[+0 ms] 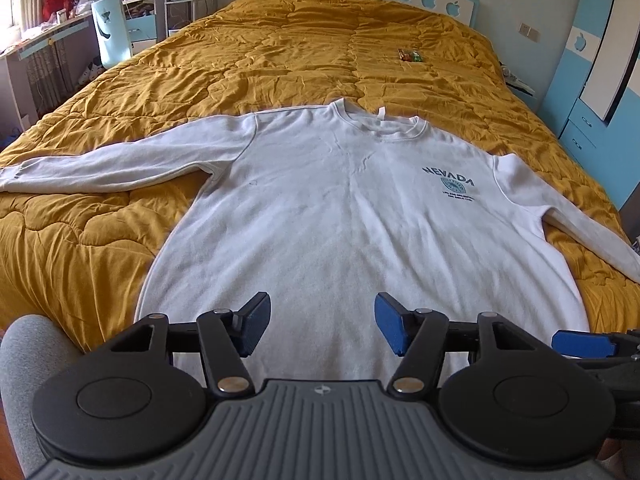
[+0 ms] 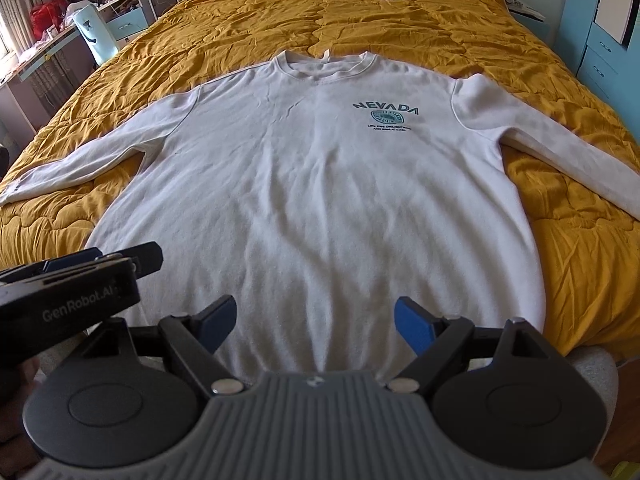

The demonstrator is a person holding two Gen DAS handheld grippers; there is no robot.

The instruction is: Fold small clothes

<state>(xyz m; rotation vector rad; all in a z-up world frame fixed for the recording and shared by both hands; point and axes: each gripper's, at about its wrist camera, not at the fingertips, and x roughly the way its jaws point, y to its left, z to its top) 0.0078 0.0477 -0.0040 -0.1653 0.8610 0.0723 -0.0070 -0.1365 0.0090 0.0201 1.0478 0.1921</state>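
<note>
Nearest, the left gripper [image 1: 322, 328] and right gripper [image 2: 316, 322] hovered spread and empty over the hem of the white long-sleeved fleece sweatshirt [image 2: 320, 184], spread flat, front up, on the mustard quilted bedspread [image 1: 280, 52]. Soft, light and limp, it would probably pinch best at shoulder seams or cuffs.

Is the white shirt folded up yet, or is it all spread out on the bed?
Spread out. The white shirt lies flat on the yellow quilt, front up, both sleeves stretched out sideways, nothing folded over.
</note>
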